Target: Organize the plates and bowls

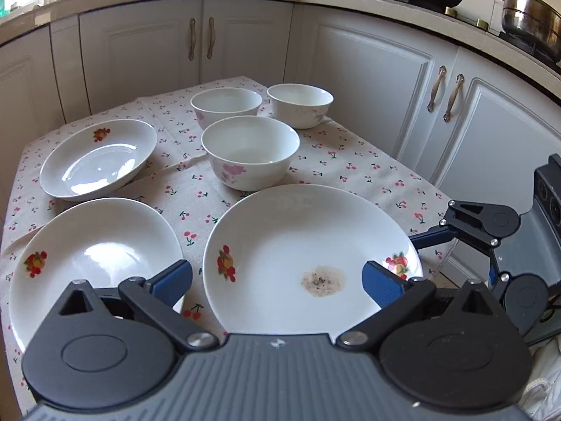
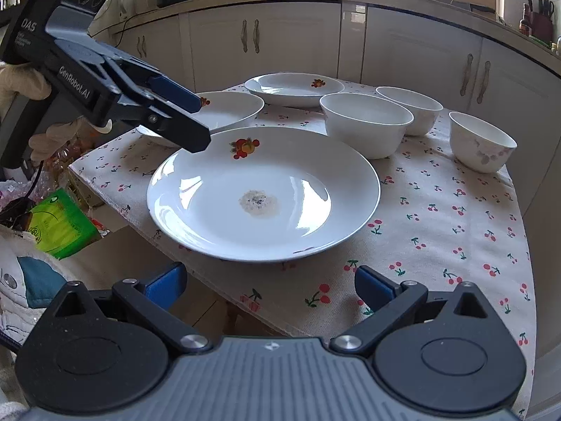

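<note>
The left hand-held gripper (image 1: 277,277) is released, its two blue fingers wide apart and holding nothing. It hangs over the near edge of the big plate (image 1: 312,256), which lies on the bench (image 1: 350,161) between those fingers. Its body hides the plate's near rim. That plate has a brown smudge (image 1: 323,279) in the middle and fruit pictures on its rim.

The right hand-held gripper (image 2: 268,286) is released too, empty, and sits off the bench corner, with the same big plate just ahead of it. In the left view only part of it shows at the right edge.

A second plate (image 1: 94,263) lies just left of the big one, partly hidden by the left gripper. A third plate (image 1: 98,158) lies behind it. Three bowls stand farther back: a near bowl (image 1: 249,152) with pink flowers, a left bowl (image 1: 226,107) and a right bowl (image 1: 300,104).

In the right view the left gripper's side reads "DAS" and "GenRobot.AI". A green packet (image 2: 63,224) lies below the bench; its writing is too small to read.
</note>
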`<state>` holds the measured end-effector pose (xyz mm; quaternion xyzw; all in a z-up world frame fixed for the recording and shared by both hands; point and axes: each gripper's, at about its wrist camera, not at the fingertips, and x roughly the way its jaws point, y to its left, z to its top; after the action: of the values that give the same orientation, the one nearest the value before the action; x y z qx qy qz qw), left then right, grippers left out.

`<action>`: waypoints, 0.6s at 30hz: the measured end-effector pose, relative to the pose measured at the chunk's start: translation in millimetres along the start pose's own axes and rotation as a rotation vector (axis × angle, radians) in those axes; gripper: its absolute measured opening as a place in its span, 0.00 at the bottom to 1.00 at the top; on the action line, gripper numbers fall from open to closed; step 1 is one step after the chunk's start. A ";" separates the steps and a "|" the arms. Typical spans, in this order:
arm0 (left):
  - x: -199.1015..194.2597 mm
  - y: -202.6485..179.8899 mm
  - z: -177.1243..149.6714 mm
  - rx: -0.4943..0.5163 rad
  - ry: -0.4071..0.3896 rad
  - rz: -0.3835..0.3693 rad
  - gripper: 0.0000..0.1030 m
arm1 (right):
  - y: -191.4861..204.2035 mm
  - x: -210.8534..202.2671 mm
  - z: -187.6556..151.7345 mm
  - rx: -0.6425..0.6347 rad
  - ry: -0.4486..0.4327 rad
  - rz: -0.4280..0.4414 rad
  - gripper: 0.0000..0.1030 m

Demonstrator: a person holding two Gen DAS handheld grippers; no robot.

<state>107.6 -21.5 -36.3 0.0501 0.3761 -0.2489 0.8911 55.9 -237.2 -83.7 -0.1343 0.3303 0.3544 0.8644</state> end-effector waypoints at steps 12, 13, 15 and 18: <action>43.9 6.1 31.4 0.107 0.141 -0.015 0.99 | -0.9 7.3 -2.4 -0.034 -0.020 -0.003 1.00; 47.3 6.6 32.8 0.116 0.154 -0.010 0.99 | -1.4 7.7 -2.6 -0.033 -0.021 -0.004 1.00; 53.3 7.0 35.3 0.137 0.179 -0.019 0.99 | -2.3 8.0 -2.9 -0.032 -0.025 -0.004 1.00; 62.4 7.6 37.7 0.164 0.221 -0.022 0.99 | -2.9 9.0 -2.4 -0.030 -0.029 -0.003 1.00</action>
<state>172.6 -50.6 -53.5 0.1457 0.4510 -0.2813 0.8344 61.6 -235.7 -91.5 -0.1429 0.3123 0.3599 0.8675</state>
